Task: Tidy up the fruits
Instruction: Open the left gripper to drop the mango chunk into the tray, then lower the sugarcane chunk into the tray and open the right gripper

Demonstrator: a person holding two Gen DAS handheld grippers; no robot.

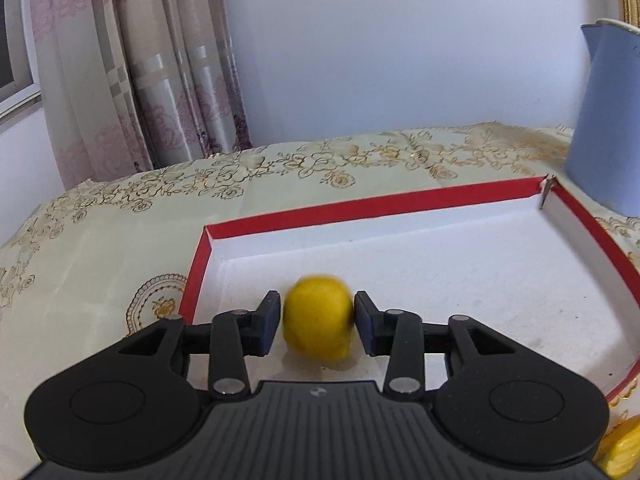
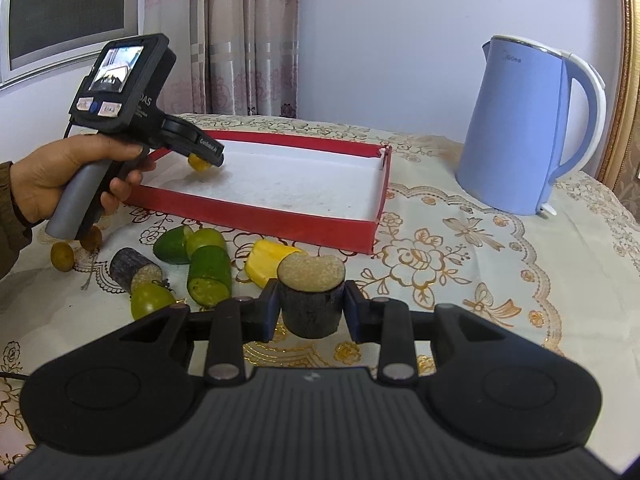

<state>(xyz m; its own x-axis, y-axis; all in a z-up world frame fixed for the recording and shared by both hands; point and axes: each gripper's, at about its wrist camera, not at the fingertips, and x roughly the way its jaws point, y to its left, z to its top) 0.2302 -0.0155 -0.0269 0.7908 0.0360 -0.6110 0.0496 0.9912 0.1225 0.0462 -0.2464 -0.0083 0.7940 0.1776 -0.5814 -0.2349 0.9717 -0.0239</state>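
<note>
My left gripper (image 1: 316, 318) holds a round yellow fruit (image 1: 318, 316) between its pads, low over the near left corner of the red-rimmed white tray (image 1: 360, 204); the fruit is motion-blurred, with a small gap at the left pad. In the right wrist view that gripper (image 2: 208, 160) sits over the tray (image 2: 256, 220) with the fruit (image 2: 198, 163). My right gripper (image 2: 310, 304) is shut on a dark sugarcane piece (image 2: 312, 296), above the tablecloth in front of the tray.
On the cloth left of my right gripper lie another sugarcane piece (image 2: 134, 270), green cucumber chunks (image 2: 208, 272), a green round fruit (image 2: 150, 300), a yellow piece (image 2: 268, 258) and two brown longans (image 2: 62, 255). A blue kettle (image 2: 524, 128) stands at the right.
</note>
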